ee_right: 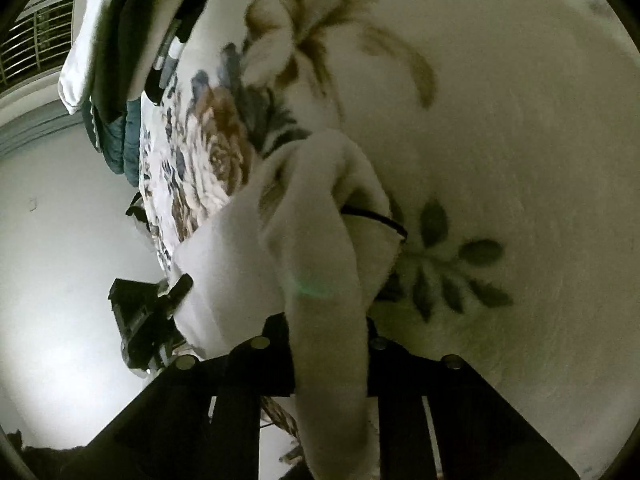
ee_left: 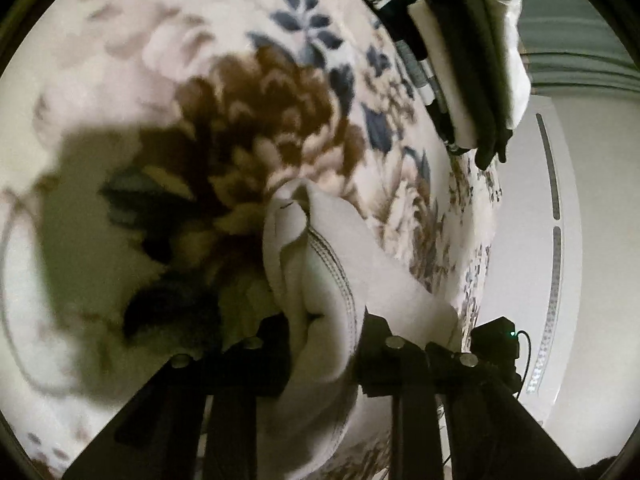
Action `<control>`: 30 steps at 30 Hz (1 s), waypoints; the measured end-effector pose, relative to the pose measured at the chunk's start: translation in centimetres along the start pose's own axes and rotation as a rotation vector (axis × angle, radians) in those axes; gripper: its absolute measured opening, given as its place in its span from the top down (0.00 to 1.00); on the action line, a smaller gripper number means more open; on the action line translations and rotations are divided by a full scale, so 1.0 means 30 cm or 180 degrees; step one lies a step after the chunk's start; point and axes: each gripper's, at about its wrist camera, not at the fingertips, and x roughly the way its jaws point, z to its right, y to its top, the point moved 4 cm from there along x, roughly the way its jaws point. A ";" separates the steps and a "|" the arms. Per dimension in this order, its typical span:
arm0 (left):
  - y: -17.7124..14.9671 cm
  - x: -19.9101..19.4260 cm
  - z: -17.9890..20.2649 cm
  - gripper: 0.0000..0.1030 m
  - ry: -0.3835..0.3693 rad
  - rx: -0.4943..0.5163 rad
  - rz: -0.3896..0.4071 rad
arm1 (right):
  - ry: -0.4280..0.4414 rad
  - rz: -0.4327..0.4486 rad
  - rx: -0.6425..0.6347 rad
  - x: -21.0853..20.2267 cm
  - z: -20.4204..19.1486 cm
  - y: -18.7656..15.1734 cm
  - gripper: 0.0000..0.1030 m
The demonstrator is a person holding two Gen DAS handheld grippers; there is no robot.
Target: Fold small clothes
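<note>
A small white garment (ee_left: 320, 264) with a stitched hem hangs bunched between the fingers of my left gripper (ee_left: 324, 344), which is shut on it above the floral blanket (ee_left: 240, 120). My right gripper (ee_right: 328, 344) is shut on the same white garment (ee_right: 316, 240), whose folds drape forward over the blanket (ee_right: 500, 120). A thin dark line (ee_right: 376, 218) shows on the cloth. The other gripper's black body (ee_right: 148, 320) shows at the left in the right wrist view, next to the garment's edge.
A stack of folded clothes in black, white and stripes (ee_left: 460, 68) lies on the blanket near its far edge; it also shows in the right wrist view (ee_right: 116, 60). Beyond the blanket edge is a pale floor (ee_right: 60, 220) and a white unit with vents (ee_left: 556, 240).
</note>
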 end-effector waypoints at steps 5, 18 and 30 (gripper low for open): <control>0.031 -0.062 0.134 0.82 0.0033 0.0170 -0.0003 | -0.0123 0.0088 -0.0059 -0.069 -0.117 -0.009 0.87; 0.506 -0.317 0.692 0.83 -0.0227 0.0752 0.0458 | 0.0001 0.0658 -0.0625 -0.467 -0.734 0.250 0.87; 1.139 -0.194 0.918 0.82 0.0168 0.1205 0.0675 | -0.0213 0.1050 -0.0884 -0.496 -1.162 0.948 0.87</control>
